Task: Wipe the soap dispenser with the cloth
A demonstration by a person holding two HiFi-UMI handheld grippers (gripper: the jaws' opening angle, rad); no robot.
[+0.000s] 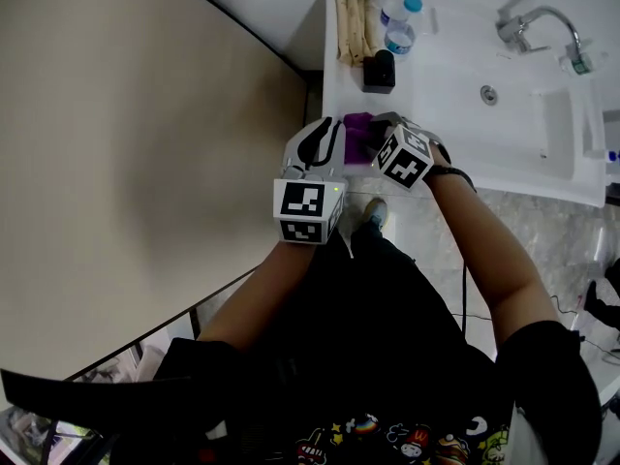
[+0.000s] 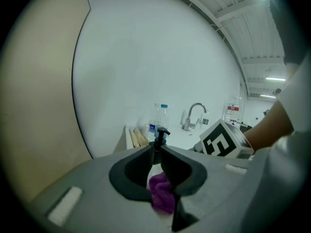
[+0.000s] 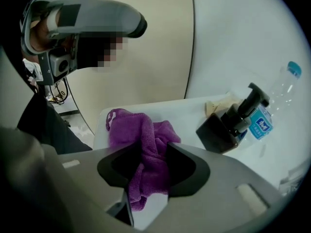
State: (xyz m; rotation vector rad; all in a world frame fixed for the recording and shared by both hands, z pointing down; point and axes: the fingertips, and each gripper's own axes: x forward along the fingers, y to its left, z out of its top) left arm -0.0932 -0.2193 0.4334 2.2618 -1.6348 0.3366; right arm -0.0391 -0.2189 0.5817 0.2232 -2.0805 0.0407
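A dark soap dispenser (image 1: 379, 71) with a black pump stands on the white counter (image 1: 436, 114), near its left edge. A crumpled purple cloth (image 1: 356, 136) lies at the counter's near corner. My right gripper (image 1: 375, 136) is shut on the cloth (image 3: 142, 142), which bunches between its jaws; the dispenser (image 3: 224, 127) stands apart to the right of them. My left gripper (image 1: 329, 143) hovers just left of the cloth with its fingertips together and nothing held. In the left gripper view the cloth (image 2: 163, 194) shows below the left gripper (image 2: 157, 152) and the dispenser's pump (image 2: 159, 136) straight ahead.
Two water bottles (image 1: 399, 19) and some beige rolled items (image 1: 354, 27) stand behind the dispenser. A sink basin (image 1: 504, 100) with a chrome tap (image 1: 538, 22) fills the counter's right part. A beige wall (image 1: 145, 163) runs along the left.
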